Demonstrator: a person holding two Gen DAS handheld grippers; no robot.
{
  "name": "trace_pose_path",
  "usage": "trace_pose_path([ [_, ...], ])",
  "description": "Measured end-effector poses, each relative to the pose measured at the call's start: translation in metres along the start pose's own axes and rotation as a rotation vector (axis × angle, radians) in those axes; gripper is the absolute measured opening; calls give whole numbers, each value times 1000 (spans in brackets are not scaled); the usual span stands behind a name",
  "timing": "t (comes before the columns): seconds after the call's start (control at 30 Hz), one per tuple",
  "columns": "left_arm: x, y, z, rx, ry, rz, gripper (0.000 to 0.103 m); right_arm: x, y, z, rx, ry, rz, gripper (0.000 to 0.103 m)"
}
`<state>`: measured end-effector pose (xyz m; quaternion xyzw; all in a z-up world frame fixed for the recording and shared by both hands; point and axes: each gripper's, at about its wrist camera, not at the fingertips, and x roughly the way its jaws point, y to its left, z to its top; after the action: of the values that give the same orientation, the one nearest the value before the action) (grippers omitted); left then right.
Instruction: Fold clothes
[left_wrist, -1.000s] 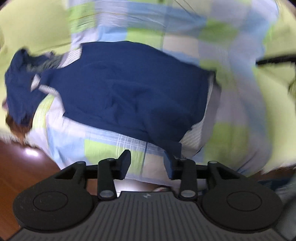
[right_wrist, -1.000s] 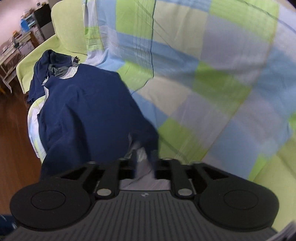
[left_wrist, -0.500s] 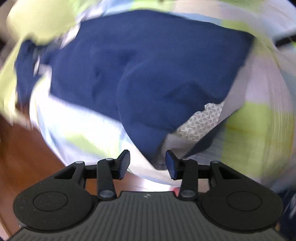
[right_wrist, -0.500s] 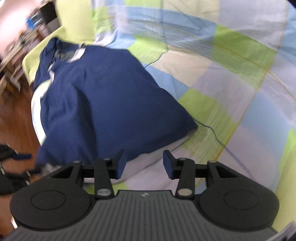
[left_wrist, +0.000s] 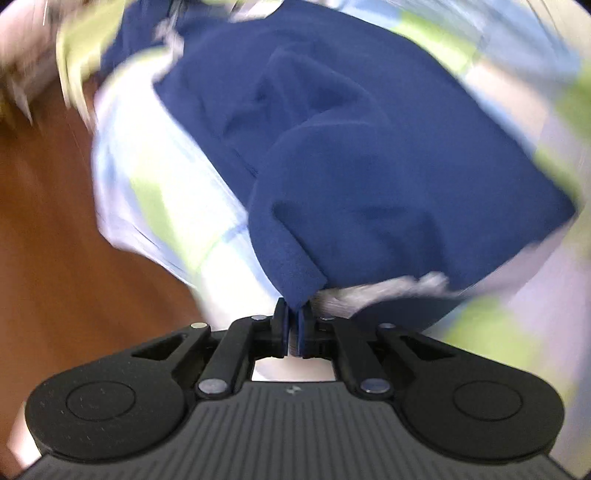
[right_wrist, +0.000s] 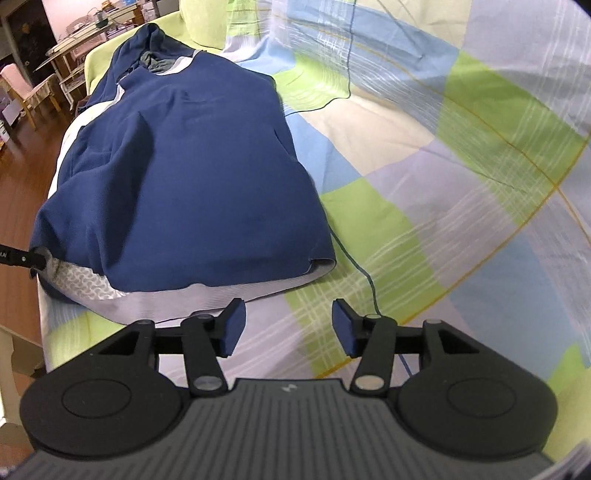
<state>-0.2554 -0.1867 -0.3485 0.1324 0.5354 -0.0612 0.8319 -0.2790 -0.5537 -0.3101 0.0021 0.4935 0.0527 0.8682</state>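
Navy cloth fills the middle of both views: a garment (right_wrist: 184, 177) lies spread on a checked sheet (right_wrist: 461, 155) that covers the bed, its collar toward the upper left of the right wrist view and its hem running across the lower centre. The left tongs (left_wrist: 293, 317) are closed on a corner of that hem, the fabric rising from between the pads in a peaked ridge toward the centre of the frame. That pinch at a corner looks chosen so the layers lift together and the edge can be carried over the body of the garment. In the right wrist view the same corner shows at the left edge, raised enough to bare a pale patterned lining (right_wrist: 86, 282). The right tongs (right_wrist: 288, 326) stand open and hold nothing, low in the frame just past the hem over bare sheet, near the hem's other corner. A thin dark cord (right_wrist: 351, 258) trails across the sheet beside the garment's right side. Wooden floor (left_wrist: 55, 240) shows at the left of the left wrist view, which is blurred. No container is in view.
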Motion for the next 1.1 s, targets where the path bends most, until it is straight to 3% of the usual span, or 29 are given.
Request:
trace_pose_path([
  [0.07,-2,0,-3,20,-6,14,19,5,4,0,-69,-20,-31,48],
  [0.2,-5,-1,-9,56,-33,40,47,21,26,-2,-409,-102,-142,45],
  [0.4,6,-19,-10,130,-50,99,50,60,51,-32,-916,-97,-265,37],
  [0.5,11,-28,-11,168,-58,129,49,71,45,-48,-1067,-111,-282,33],
  [0.57,9,-38,-13,185,-69,158,49,75,39,-53,-1129,-146,-283,32],
  [0.67,3,-44,-9,128,-64,153,50,84,33,-53,-1214,-209,-264,28],
  [0.73,-5,-43,-6,66,-71,121,50,86,31,-48,-1240,-247,-209,14],
  [0.77,-7,-43,-4,44,-73,112,50,85,32,-45,-1229,-256,-182,12],
  [0.9,-5,-35,2,-102,-27,88,52,84,27,-42,-1228,-286,-161,12],
  [1.0,-2,-18,1,-201,-30,129,53,85,25,-46,-1219,-292,-149,12],
  [1.1,8,0,0,-285,-11,25,57,84,26,-47,-1199,-298,-140,16],
])
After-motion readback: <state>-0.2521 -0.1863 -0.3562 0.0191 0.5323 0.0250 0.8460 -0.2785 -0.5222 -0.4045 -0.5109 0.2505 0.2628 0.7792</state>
